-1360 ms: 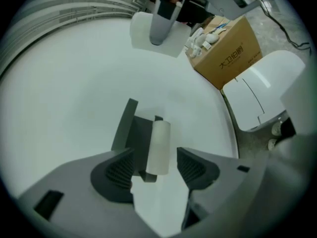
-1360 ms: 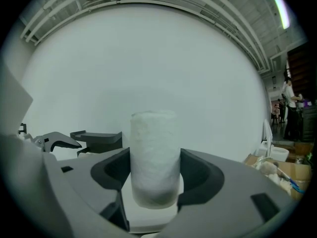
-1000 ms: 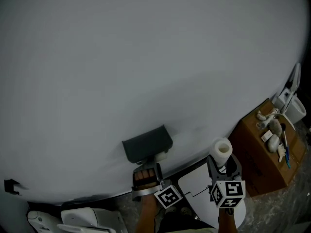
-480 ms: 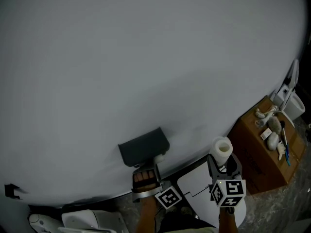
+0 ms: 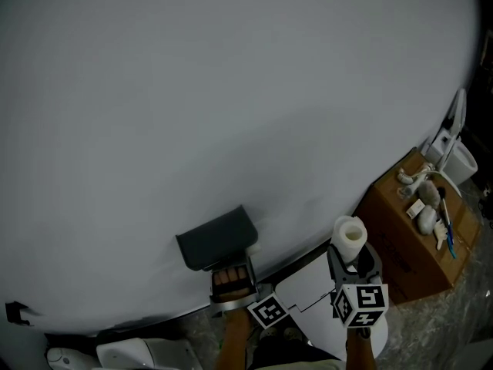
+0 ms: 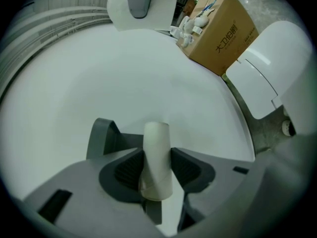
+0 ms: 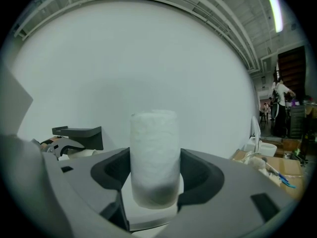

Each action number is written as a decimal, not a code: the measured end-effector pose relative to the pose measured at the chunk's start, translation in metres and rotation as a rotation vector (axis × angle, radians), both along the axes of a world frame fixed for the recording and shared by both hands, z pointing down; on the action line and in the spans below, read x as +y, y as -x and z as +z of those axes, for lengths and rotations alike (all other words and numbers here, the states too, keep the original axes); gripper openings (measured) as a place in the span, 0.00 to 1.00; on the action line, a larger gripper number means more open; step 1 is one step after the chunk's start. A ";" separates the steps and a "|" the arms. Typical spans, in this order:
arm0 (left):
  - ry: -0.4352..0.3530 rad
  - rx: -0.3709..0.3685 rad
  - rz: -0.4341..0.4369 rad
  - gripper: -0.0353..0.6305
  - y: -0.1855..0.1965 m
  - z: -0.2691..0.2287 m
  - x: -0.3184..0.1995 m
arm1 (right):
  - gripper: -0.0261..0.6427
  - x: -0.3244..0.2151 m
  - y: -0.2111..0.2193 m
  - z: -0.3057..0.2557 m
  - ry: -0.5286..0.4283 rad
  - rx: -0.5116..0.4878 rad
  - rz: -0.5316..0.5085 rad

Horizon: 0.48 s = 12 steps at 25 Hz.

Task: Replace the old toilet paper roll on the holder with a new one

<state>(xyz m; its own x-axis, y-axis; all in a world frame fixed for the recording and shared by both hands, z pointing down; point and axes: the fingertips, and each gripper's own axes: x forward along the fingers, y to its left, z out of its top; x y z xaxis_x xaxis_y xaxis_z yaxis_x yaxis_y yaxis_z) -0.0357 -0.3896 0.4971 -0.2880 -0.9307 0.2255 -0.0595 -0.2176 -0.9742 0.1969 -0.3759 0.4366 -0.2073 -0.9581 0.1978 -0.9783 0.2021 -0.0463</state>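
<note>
A dark grey holder point(image 5: 216, 237) is fixed to the pale wall. Just under its right end is my left gripper point(image 5: 233, 268). In the left gripper view that gripper point(image 6: 157, 166) is shut on the old bare cardboard tube point(image 6: 156, 143), which stands upright between the pads; the jaws have just been closing on it. A grey part of the holder point(image 6: 101, 138) shows behind the tube. To the right, my right gripper point(image 5: 350, 257) is shut on the full white toilet paper roll point(image 5: 350, 235), held upright. In the right gripper view the roll point(image 7: 154, 143) fills the jaws.
A cardboard box point(image 5: 408, 245) with small items on top stands against the wall at the right. A white toilet lid point(image 5: 312, 291) lies below the grippers, and a white fixture point(image 5: 139, 354) sits at the bottom left. People stand far off point(image 7: 280, 95).
In the head view the holder has slid left and down relative to my left gripper, which now sits under its right end. The right gripper with the roll has kept its place.
</note>
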 end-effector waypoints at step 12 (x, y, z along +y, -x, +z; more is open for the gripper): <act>-0.068 0.101 0.173 0.32 -0.070 -0.015 -0.020 | 0.50 0.001 -0.030 -0.001 0.002 0.012 0.059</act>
<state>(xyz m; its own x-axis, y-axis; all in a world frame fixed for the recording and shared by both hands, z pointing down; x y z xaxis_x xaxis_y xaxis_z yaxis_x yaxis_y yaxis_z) 0.0340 -0.4096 0.4824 -0.1021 -0.9784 0.1796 -0.1252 -0.1665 -0.9781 0.2267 -0.3750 0.4356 -0.1478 -0.9682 0.2019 -0.9890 0.1437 -0.0352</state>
